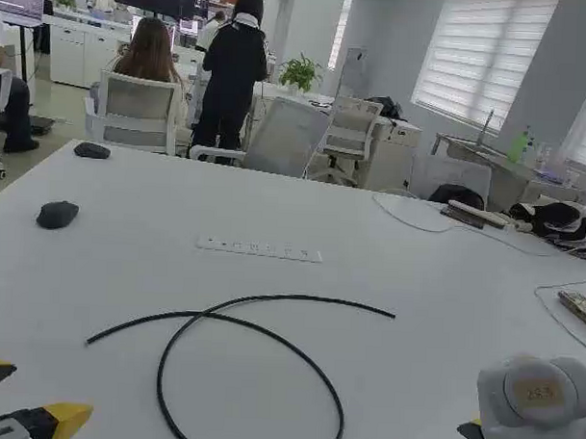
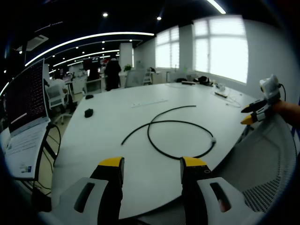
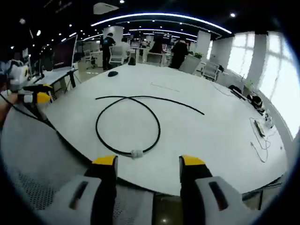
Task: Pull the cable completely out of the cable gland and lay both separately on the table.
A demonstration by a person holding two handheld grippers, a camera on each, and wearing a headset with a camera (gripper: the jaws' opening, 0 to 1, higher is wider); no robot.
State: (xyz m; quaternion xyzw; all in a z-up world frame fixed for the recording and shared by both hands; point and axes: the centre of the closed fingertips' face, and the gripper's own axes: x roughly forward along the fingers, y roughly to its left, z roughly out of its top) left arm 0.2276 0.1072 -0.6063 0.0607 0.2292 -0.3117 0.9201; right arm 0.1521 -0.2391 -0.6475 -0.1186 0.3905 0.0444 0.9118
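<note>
Progress looks nil so far: cable lies in a loose crossed loop on the white table, threaded through the small cable gland, which sits on the near part of the loop close to the table's near edge. The gland is the only holder here, and the cable runs out of it on both sides. Left gripper and right gripper hang short of the table, jaws spread wide and holding nothing. The whole pull-out and the separate laying remain to do.
</note>
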